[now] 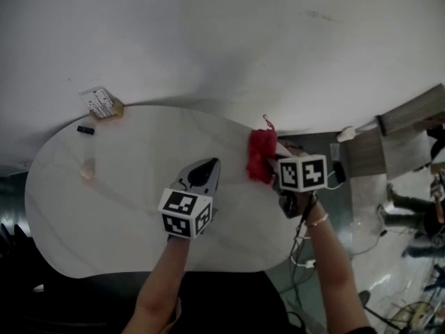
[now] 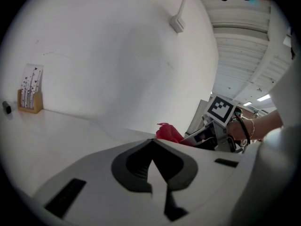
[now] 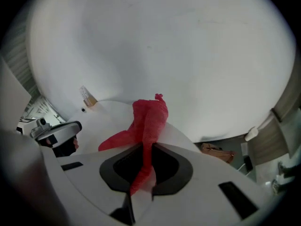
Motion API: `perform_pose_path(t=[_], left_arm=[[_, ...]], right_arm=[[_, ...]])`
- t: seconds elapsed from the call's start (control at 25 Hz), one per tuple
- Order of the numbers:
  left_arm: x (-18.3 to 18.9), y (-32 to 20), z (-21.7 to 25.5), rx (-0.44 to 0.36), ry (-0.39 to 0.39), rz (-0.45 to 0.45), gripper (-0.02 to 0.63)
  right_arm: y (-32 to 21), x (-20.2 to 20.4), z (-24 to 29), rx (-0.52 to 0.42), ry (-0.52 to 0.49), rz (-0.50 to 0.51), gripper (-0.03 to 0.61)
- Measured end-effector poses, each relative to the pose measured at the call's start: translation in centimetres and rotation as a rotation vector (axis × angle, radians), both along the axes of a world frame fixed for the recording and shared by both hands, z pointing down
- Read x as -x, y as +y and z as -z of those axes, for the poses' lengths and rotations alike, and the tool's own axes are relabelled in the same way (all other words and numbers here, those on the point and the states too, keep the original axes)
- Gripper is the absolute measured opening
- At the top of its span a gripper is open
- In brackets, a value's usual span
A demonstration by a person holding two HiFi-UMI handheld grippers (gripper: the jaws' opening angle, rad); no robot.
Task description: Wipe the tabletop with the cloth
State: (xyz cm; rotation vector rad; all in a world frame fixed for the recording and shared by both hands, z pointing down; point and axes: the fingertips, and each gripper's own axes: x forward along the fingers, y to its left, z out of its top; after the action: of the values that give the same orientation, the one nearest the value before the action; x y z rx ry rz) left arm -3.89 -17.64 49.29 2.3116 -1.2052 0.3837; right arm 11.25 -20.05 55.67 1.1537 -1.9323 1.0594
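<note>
My right gripper (image 3: pixel 149 149) has its jaws pinching the crumpled red cloth (image 3: pixel 148 117). A narrow fold runs back between the jaws, and the rest bunches out in front of their tips. From the head view, the cloth (image 1: pixel 261 155) sits over the far right edge of the white oval counter (image 1: pixel 118 200), close to the white wall. I cannot tell whether it rests on the surface or hangs just above it.

My left gripper (image 2: pixel 153 149) has its jaws pressed together with nothing between them. In the head view, it (image 1: pixel 206 171) is over the middle of the counter, just left of the right gripper (image 1: pixel 270 167), and it points toward the far side. Its own view shows the cloth (image 2: pixel 168 133) to the right, beyond its jaw tips.

At the far left of the counter, a small wooden stand holding a printed card (image 1: pixel 103 104) is against the wall. A small black object (image 1: pixel 85 129) lies just near of the stand. Grey floor with some cables shows to the right of the counter.
</note>
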Motion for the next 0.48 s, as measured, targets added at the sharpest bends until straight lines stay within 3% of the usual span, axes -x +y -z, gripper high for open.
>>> perform_pose_path(t=[0.32,0.48], left_arm=[[-6.6,-0.1,0.2,-0.006,0.012,-0.142,0.002],[-8.9,-0.2,0.4,-0.012,0.012,-0.188,0.002]], right_arm=[[2.8,-11.0,-0.2,0.016,0.066,-0.171,0.046],[4.5,-15.8,-0.5,0.019,0.170,-0.232,0.046]])
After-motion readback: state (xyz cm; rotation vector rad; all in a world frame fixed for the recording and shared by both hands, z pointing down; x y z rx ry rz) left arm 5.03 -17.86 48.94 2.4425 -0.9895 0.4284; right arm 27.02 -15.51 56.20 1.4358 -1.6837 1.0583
